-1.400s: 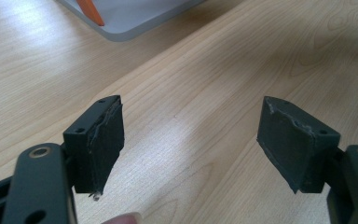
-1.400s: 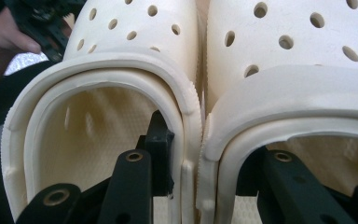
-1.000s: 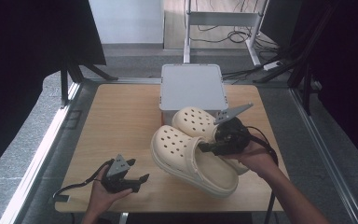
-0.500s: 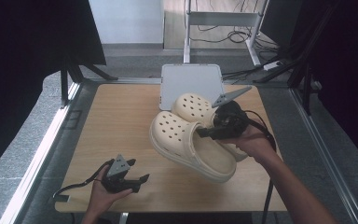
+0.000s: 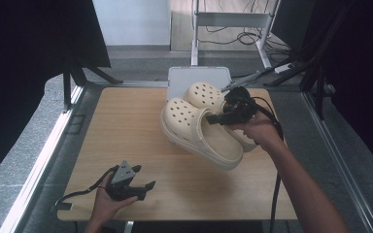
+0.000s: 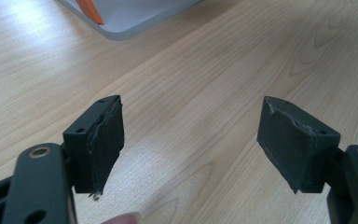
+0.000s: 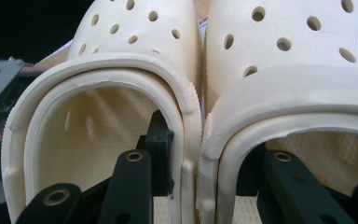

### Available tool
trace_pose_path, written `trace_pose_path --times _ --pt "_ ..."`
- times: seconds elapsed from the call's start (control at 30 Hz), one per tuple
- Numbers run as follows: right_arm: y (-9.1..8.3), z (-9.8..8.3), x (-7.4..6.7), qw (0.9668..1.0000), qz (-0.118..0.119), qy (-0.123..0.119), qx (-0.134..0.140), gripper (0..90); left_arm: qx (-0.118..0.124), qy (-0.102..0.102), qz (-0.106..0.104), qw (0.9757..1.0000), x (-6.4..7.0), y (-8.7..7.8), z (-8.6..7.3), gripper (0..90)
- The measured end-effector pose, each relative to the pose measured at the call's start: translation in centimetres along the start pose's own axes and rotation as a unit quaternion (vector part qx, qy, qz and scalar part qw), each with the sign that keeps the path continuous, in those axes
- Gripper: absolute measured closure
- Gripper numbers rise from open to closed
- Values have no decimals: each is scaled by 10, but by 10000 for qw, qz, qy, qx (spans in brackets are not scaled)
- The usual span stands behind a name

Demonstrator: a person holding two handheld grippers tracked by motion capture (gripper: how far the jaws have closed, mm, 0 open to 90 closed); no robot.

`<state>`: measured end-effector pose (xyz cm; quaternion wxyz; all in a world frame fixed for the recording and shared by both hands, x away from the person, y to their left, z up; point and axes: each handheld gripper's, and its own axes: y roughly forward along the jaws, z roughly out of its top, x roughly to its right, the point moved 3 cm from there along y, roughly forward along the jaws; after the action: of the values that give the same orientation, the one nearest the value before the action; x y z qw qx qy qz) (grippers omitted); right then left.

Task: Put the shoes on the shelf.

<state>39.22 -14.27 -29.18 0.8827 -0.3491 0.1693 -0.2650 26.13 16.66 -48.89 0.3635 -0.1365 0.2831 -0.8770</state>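
Two cream perforated clogs are held side by side above the table, the near clog (image 5: 199, 131) tilted with its toe toward the far left and the far clog (image 5: 205, 93) behind it. My right gripper (image 5: 226, 114) is shut on their two touching inner walls. In the right gripper view one finger (image 7: 161, 149) sits inside the left clog (image 7: 135, 42) and the other jaw reaches inside the right clog (image 7: 284, 56). My left gripper (image 5: 143, 189) rests low at the table's near left, open, with bare wood between its pads (image 6: 102, 140).
A grey lidded box (image 5: 179, 80) stands at the far middle edge of the wooden table (image 5: 121, 126), just beyond the clogs. In the left gripper view a grey tray corner (image 6: 135, 18) holds something orange (image 6: 91, 11). Metal rails border the table.
My right gripper has lifted both clogs off the table and carried them up and toward the far side. The left gripper has stayed put.
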Motion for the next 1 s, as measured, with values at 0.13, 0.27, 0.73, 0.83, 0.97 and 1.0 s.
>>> trace_pose_path --times 0.13,0.27,0.73,0.83,0.97,1.0 --pt "1 9 9 10000 -17 42 41 668 -17 -14 -13 10000 0 1 0 235" --pt "4 17 16 9999 -69 94 32 668 -14 -8 -15 10000 0 1 0 235" --pt "13 47 39 9987 -400 302 -12 669 9 1 -7 10000 0 -1 0 235" --pt "16 52 44 9984 -438 346 -31 669 12 1 -16 10000 0 -1 0 235" --pt "21 60 52 9978 -510 417 -70 668 18 -4 -16 10000 0 -1 0 235" --pt "22 61 54 9976 -527 432 -73 668 16 -4 -21 10000 0 -1 0 235"
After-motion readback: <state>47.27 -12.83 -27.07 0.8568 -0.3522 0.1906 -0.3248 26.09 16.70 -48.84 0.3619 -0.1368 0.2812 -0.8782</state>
